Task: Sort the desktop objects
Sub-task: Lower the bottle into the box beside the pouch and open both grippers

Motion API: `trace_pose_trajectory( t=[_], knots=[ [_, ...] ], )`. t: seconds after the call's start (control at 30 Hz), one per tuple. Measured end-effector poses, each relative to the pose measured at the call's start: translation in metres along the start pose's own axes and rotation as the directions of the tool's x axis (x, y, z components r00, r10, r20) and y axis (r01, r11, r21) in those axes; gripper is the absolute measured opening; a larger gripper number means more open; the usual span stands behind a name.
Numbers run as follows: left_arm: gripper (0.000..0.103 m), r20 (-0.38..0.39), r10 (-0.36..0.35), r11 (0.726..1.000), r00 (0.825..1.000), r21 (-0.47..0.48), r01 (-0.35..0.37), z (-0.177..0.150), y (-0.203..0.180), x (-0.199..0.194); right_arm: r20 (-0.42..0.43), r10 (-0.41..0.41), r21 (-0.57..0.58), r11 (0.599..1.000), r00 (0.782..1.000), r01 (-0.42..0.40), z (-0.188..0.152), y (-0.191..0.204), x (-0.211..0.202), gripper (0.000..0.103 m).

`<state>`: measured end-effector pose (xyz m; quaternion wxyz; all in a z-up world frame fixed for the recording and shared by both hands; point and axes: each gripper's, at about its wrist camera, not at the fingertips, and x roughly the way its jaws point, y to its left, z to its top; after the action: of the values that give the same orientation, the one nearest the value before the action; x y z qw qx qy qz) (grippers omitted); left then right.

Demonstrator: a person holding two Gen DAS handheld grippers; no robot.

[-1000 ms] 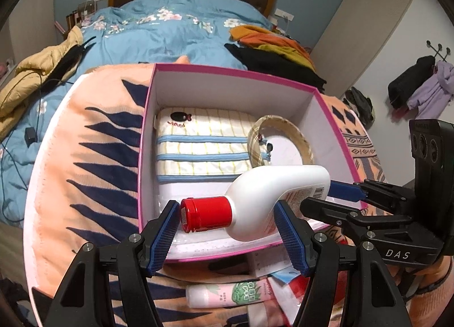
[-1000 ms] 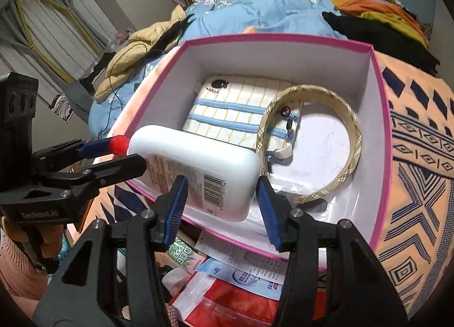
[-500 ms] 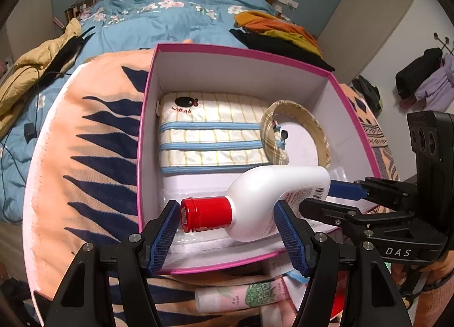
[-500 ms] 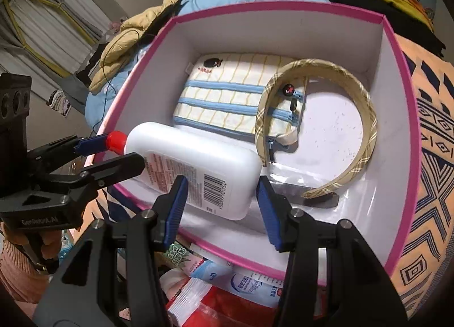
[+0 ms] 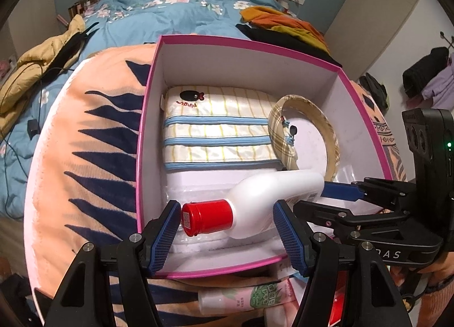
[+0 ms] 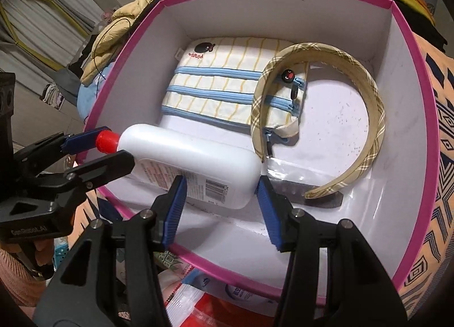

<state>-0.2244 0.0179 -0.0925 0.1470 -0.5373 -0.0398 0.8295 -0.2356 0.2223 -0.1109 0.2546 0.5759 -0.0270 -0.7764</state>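
My right gripper (image 6: 221,207) pinches the base of the white bottle (image 6: 195,165) low in the frame over the pink box (image 5: 147,117), while my left gripper (image 5: 229,230) brackets its red cap (image 5: 207,217) with jaws spread; smooth, rigid plastic, likely slippery, best gripped across the flat body.

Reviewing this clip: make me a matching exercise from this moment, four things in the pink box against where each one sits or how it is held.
Things:
1. white bottle
2. striped pencil case
3. plaid headband
4. red cap

Places:
A. lying against the right half of the box floor
B. between the left tongs
C. flat by the far left corner
D. between the right tongs at its base

Pairs: 1-D, 2-C, 3-A, 4-B
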Motion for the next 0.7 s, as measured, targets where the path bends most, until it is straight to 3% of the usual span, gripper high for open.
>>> trace_pose_trajectory(
  t=[0.4, 0.7],
  knots=[
    [0.068, 0.043, -0.008, 1.0, 0.999, -0.005, 0.008, 0.0, -0.004, -0.012, 0.035, 0.001, -0.029, 1.0, 0.999, 0.0, 0.002, 0.009, -0.009, 0.054],
    [0.073, 0.107, 0.025, 1.0, 0.994, -0.005, -0.024, -0.01, -0.016, -0.028, 0.057, 0.025, -0.013, 1.0, 0.998, -0.025, -0.009, 0.008, -0.015, 0.054]
  ],
)
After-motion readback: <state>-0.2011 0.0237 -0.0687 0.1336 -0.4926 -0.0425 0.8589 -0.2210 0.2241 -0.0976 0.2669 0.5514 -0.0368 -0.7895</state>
